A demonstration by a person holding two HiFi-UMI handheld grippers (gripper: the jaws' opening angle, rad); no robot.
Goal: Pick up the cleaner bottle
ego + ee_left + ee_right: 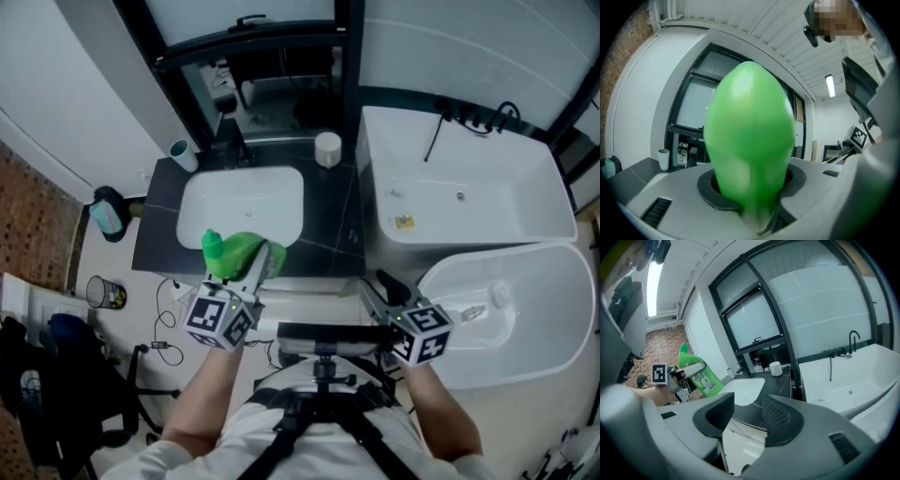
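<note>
The green cleaner bottle (232, 253) is lifted off the counter, over the front edge of the sink (281, 192). My left gripper (266, 260) is shut on it, with a jaw on either side of its body. In the left gripper view the bottle (750, 140) fills the middle, wedged between both pads. From the right gripper view the bottle (701, 374) hangs tilted in the left gripper (687, 370), neck up. My right gripper (379, 281) is open and holds nothing, low at the counter's right front; its pads (780, 418) stand well apart.
The dark counter (328, 225) carries a white cup (327, 148) at the back and a teal cup (183, 155) at the back left. A white bathtub (469, 187) stands to the right, with a rounded white basin (525, 300) in front of it. Cables lie on the floor at left.
</note>
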